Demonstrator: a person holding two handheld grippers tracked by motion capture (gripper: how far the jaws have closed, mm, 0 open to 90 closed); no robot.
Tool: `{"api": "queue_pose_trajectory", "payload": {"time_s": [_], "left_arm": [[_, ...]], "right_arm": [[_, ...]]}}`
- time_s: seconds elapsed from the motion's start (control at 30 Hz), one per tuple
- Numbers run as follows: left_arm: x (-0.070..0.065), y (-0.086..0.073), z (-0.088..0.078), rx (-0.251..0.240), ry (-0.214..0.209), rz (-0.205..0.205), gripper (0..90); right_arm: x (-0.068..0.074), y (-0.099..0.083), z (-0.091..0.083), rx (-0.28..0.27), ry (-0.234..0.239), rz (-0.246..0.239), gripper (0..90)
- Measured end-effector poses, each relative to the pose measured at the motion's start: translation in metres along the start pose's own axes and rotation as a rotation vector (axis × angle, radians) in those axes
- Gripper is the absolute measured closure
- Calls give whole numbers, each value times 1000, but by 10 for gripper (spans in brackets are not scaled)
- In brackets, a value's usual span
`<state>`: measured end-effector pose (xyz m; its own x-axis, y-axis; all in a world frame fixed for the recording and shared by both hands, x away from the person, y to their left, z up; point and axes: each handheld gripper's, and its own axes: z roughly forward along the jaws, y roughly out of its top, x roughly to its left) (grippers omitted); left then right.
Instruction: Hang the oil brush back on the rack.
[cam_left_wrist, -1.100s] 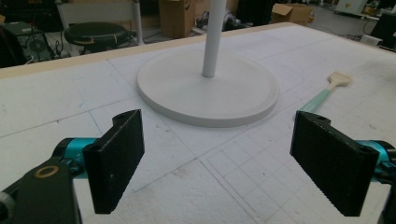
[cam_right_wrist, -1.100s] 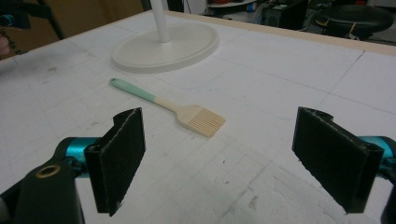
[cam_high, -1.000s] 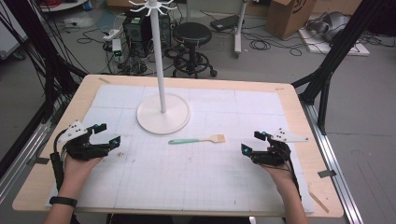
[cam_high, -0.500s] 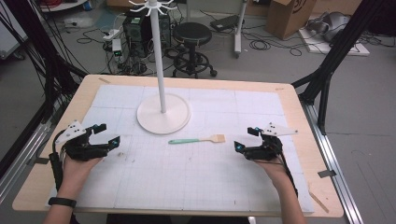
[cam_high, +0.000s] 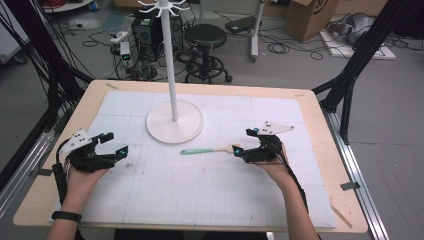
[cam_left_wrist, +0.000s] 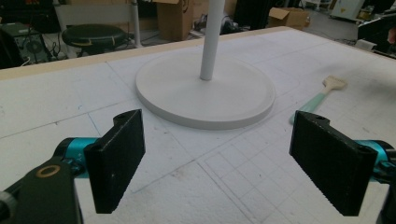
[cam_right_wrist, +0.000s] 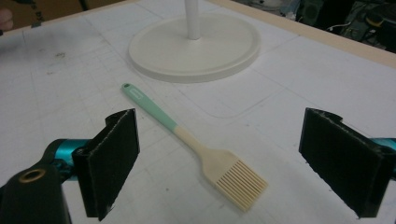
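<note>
1. The left gripper (cam_high: 111, 144) is held low over the white mat (cam_high: 200, 185) at the table's left side, its jaws spread wide with nothing between them.
2. In the left gripper view, the left gripper (cam_left_wrist: 219, 165) has bare gridded mat (cam_left_wrist: 224, 186) in the gap between its jaws. Ahead of that gap lies the round white base (cam_left_wrist: 205, 91) of a stand, its pole (cam_left_wrist: 210, 37) rising from the middle.
3. Beyond the outer jaw in that view, past its tip, the pastry brush (cam_left_wrist: 317, 95) lies flat on the mat, clear of both jaws.
4. The stand (cam_high: 173, 75) sits between the two grippers and farther from the person, well apart from each.
5. The pastry brush (cam_high: 207, 150) lies on the mat, mint handle toward the left gripper, cream bristle end just beside the right gripper (cam_high: 245, 142).
6. In the right gripper view, the right gripper (cam_right_wrist: 219, 161) has its jaws wide open, and the cream bristles (cam_right_wrist: 240, 184) lie in the gap between them, touching neither pad.
7. The handle (cam_right_wrist: 149, 105) runs away ahead of the jaws, toward the stand's base (cam_right_wrist: 194, 39).
</note>
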<state>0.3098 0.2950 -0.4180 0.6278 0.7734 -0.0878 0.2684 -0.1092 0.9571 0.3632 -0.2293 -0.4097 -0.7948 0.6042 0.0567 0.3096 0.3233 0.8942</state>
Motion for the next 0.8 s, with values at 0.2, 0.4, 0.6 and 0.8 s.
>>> {"api": "queue_pose_trajectory", "payload": {"time_s": [0.2, 0.4, 0.6, 0.8], "left_arm": [[0, 0, 0, 0, -3, 1, 188], [1, -1, 1, 2, -3, 1, 188], [1, -1, 2, 6, -2, 0, 188], [1, -1, 1, 2, -5, 1, 188]], "right_arm": [[7, 9, 26, 45, 26, -20, 114], [12, 11, 50, 112, 52, -56, 114], [16, 11, 69, 166, 68, -79, 150], [18, 7, 82, 221, 84, -106, 213]]}}
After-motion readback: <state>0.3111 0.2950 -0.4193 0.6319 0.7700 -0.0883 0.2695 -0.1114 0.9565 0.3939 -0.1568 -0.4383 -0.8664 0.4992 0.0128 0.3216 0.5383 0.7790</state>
